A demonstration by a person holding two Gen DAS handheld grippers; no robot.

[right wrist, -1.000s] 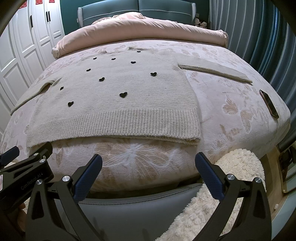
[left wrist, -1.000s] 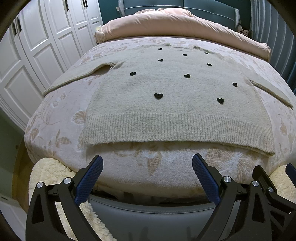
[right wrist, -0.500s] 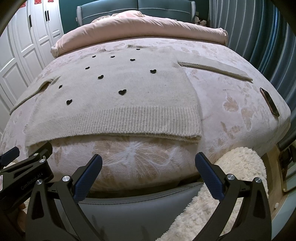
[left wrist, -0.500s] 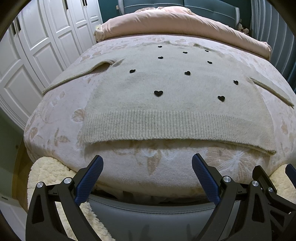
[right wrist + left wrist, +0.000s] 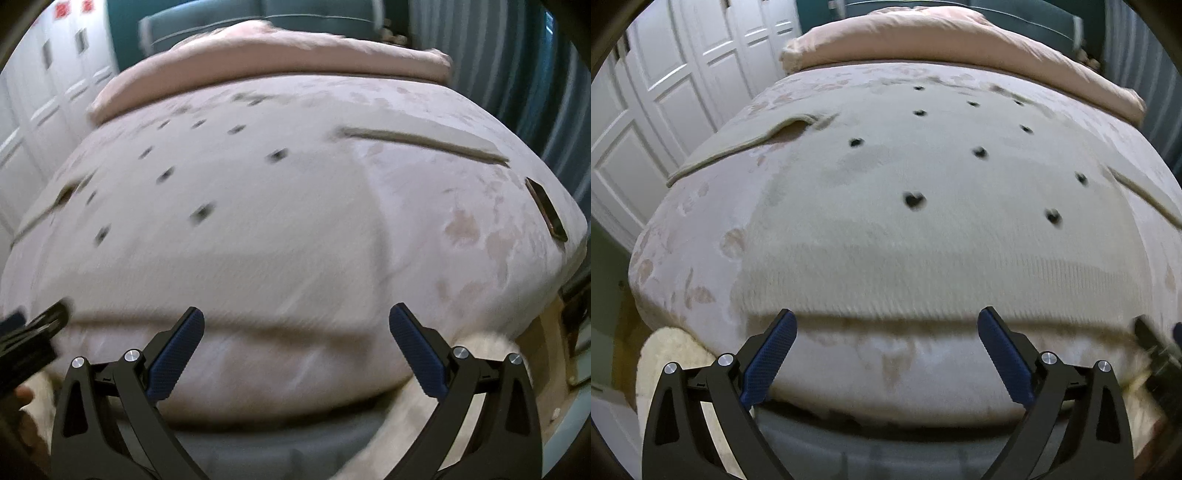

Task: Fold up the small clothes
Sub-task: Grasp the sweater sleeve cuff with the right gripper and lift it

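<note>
A beige knit sweater (image 5: 923,229) with small black hearts lies flat on the bed, sleeves spread to both sides, ribbed hem toward me. It also shows in the right wrist view (image 5: 221,229), blurred. My left gripper (image 5: 884,325) is open and empty, its fingertips level with the hem's left half. My right gripper (image 5: 295,323) is open and empty, just below the hem's right half. The right sleeve (image 5: 424,138) lies stretched out to the right.
The bed (image 5: 683,266) has a pink floral cover and a folded pink duvet (image 5: 942,40) at its head. A phone (image 5: 546,208) lies near the bed's right edge. White wardrobe doors (image 5: 657,92) stand on the left. A fluffy cream rug (image 5: 668,365) lies below.
Both grippers have moved forward toward the sweater's hem, which now sits at the fingertips. Both stay open. The views are blurred by the motion.
</note>
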